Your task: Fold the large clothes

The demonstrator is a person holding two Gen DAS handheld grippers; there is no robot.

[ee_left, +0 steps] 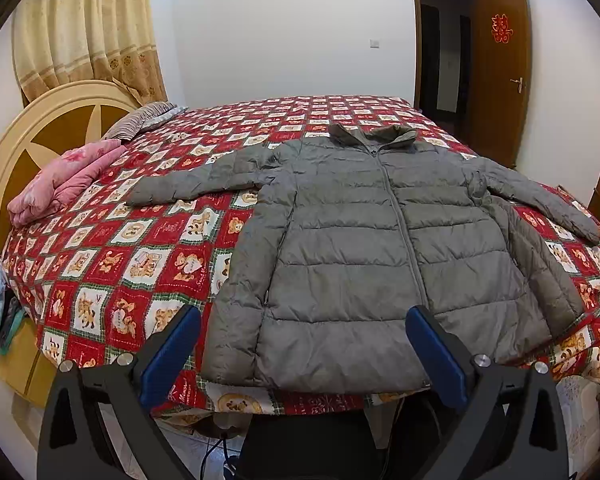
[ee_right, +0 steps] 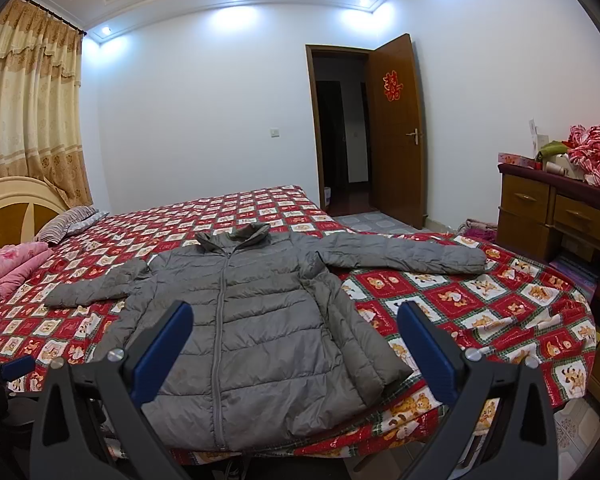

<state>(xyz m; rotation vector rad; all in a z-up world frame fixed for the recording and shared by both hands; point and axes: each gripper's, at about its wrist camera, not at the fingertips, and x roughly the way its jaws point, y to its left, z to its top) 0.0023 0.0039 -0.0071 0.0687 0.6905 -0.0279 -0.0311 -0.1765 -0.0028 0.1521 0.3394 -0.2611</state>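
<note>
Lying zipped and face up on the red-and-white checked bear-print bedspread [ee_left: 112, 248], the grey quilted puffer jacket [ee_left: 364, 248] has both sleeves spread outward and its hem at the near bed edge. The left gripper [ee_left: 302, 316] and the right gripper [ee_right: 294, 312] both hover above the hem with jaws spread wide, holding nothing. Folding probably starts with a sleeve: each gripper would do well to pinch near a cuff and shoulder seam, drawing the sleeve flat across the chest so the slippery padding does not bunch.

Black gripper [ee_left: 302, 316] — blue jaws, silver screws
</note>
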